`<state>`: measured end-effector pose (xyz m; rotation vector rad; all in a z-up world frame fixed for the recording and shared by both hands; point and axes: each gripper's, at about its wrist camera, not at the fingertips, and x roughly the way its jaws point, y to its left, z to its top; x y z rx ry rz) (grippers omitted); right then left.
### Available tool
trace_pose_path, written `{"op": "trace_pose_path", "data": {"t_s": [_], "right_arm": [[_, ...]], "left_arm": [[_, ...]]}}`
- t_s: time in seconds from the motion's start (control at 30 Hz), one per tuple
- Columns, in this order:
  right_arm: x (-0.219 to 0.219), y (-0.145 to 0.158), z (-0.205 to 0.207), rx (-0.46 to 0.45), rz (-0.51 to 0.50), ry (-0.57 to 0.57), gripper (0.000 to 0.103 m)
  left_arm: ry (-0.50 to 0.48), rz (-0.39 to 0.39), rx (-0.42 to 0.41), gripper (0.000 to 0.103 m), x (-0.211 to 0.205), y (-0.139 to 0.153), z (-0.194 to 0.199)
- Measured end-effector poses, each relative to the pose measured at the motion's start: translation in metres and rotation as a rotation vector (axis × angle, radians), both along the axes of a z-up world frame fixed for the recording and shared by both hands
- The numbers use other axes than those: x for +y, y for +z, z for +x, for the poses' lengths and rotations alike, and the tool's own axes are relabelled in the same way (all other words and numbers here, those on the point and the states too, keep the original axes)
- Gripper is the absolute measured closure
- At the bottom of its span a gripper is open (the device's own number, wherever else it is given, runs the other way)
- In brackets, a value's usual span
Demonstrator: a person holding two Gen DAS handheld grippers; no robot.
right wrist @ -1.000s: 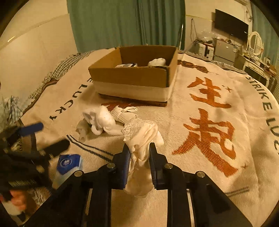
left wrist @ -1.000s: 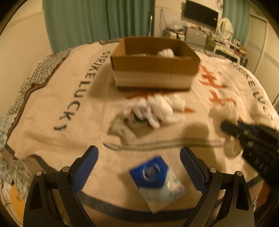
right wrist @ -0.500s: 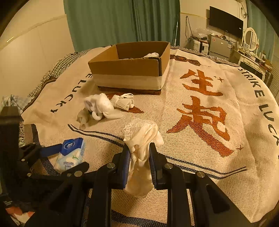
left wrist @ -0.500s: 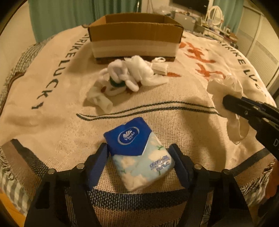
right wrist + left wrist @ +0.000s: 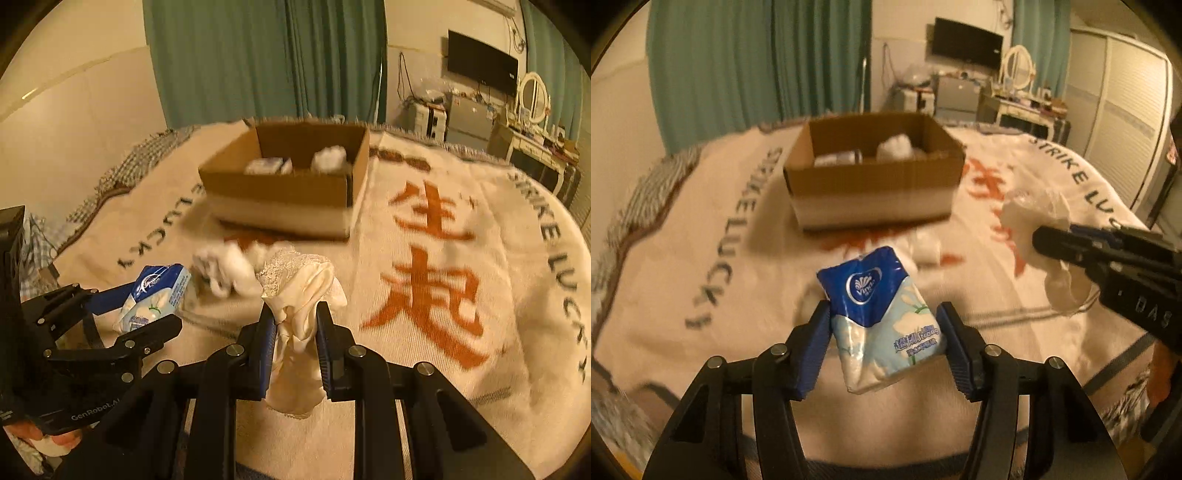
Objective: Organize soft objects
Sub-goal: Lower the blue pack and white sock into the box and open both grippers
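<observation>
My left gripper (image 5: 884, 325) is shut on a blue and white tissue pack (image 5: 881, 317) and holds it above the blanket; the pack also shows in the right wrist view (image 5: 155, 299). My right gripper (image 5: 295, 325) is shut on a cream lace-trimmed cloth (image 5: 299, 295), lifted off the bed; the cloth shows at the right of the left wrist view (image 5: 1038, 229). An open cardboard box (image 5: 875, 188) stands further back, with a white bundle (image 5: 895, 146) and a pack inside. White socks (image 5: 229, 266) lie on the blanket in front of the box (image 5: 288, 195).
A cream blanket (image 5: 480, 229) with orange characters and "STRIKE LUCKY" lettering covers the bed. Green curtains (image 5: 266, 59), a TV (image 5: 480, 62) and a dresser with a mirror (image 5: 532, 99) stand beyond the bed. A checked cloth (image 5: 110, 177) lies at the bed's left edge.
My left gripper came down around the tissue pack, shut on it and lifted it off the blanket. My right gripper kept its hold on the cream cloth and rose a little.
</observation>
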<state>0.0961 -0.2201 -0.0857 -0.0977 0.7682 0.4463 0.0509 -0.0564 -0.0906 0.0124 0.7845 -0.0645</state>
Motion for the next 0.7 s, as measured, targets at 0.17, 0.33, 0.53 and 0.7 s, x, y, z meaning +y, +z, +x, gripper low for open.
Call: {"op": "trace_pose_path", "data": {"t_s": [0.17,0.33,0.53,0.7], "right_arm": [[0.012,0.037,0.026,-0.073,0.013,0.014,0.083],[0.024,0.076,0.069,-0.146,0.046,0.012,0.083],[0.037,0.096,0.138,-0.162,0.115,0.004,0.083],[0.048,0.080,0.195,-0.120,0.147,-0.013,0.083]], "left_arm": [[-0.015,0.004,-0.030,0.047,0.011,0.021,0.030],[-0.028,-0.008,-0.077,0.047,0.024,0.046,0.079],[-0.057,0.037,-0.132,0.046,0.030,0.059,0.140],[-0.083,0.041,-0.118,0.046,0.035,0.046,0.196]]}}
